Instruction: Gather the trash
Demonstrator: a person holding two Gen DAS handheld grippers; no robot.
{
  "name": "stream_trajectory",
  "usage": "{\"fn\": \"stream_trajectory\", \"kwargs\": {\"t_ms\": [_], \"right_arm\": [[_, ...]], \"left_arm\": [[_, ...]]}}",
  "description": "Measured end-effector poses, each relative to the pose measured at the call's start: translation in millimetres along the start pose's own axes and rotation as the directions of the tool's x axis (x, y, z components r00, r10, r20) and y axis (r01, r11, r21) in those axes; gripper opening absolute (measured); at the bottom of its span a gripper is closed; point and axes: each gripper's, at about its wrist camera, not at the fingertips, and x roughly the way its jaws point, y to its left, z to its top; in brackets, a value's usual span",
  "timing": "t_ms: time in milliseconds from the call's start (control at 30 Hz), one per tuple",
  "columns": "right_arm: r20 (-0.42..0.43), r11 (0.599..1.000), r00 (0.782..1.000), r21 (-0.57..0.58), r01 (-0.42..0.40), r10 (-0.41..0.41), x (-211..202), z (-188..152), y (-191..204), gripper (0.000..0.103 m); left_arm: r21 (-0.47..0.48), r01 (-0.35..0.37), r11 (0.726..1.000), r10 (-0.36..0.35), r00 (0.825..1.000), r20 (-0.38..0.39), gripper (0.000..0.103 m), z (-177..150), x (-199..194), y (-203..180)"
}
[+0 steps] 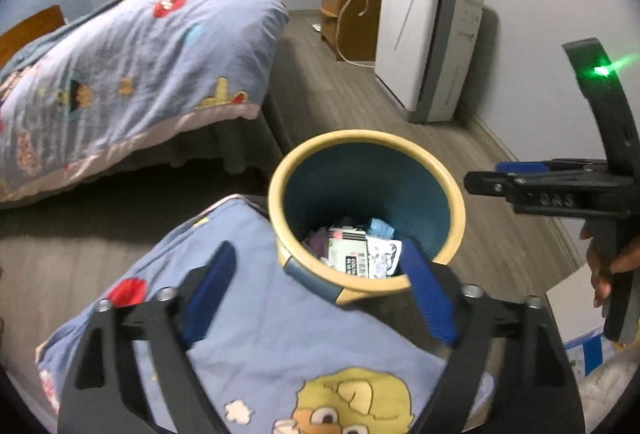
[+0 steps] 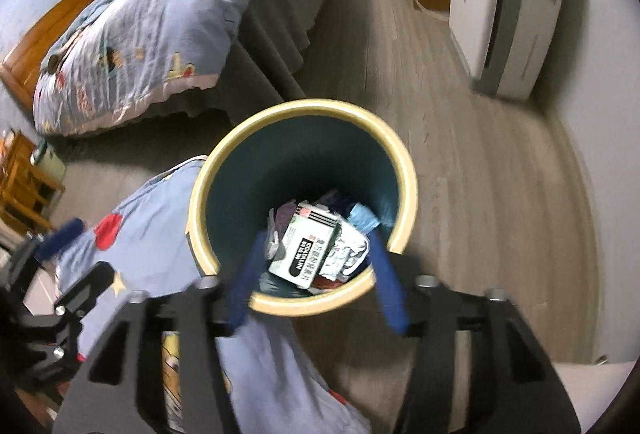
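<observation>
Both hand-held grippers are over the trash bin, jaws apart, nothing between the pads. My left hand-held gripper sits at the bin's near rim, half over the blue cartoon blanket beside it. My right hand-held gripper points straight down into the opening.

Status: trash is in the bin. At the bottom I see a white carton with black print, a crumpled silvery wrapper, a light blue scrap and something purple under them. Bin is only filled at the bottom, standing upright on the wood floor, touching the blanket edge.

My read: a drop is done, both hands are empty and free for the next pick.

Left to do: can't confirm. The visible floor between the bed and the white air purifier shows no loose trash. There's some white and blue clutter at the lower right edge of the left view; too cropped to say whether it's trash. Corners behind me aren't visible.
</observation>
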Motion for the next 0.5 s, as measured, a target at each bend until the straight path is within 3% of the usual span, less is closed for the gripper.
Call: {"fn": "stream_trajectory", "kwargs": {"t_ms": [167,300,500], "right_arm": [[0.052,0.996,0.997,-0.072,0.052,-0.048,-25.9,-13.3,1.4,0.096],[0.092,0.997,0.994,-0.048,0.063,-0.058,-41.0,-21.2,-11.8,0.097],[0.098,0.998,0.993,-0.014,0.069,-0.067,-36.5,-21.0,-24.4,0.097]], "left_arm": [[-0.031,-0.043,0.999,0.043,0.999,-0.006,0.096,-11.8,-17.9,-0.5],[0.010,-0.108,0.994,0.108,0.994,-0.018,0.098,-18.7,-16.0,-5.1],[0.023,-0.116,0.993,0.116,0.993,0.007,0.098,-16.5,-10.1,-8.1]]}}
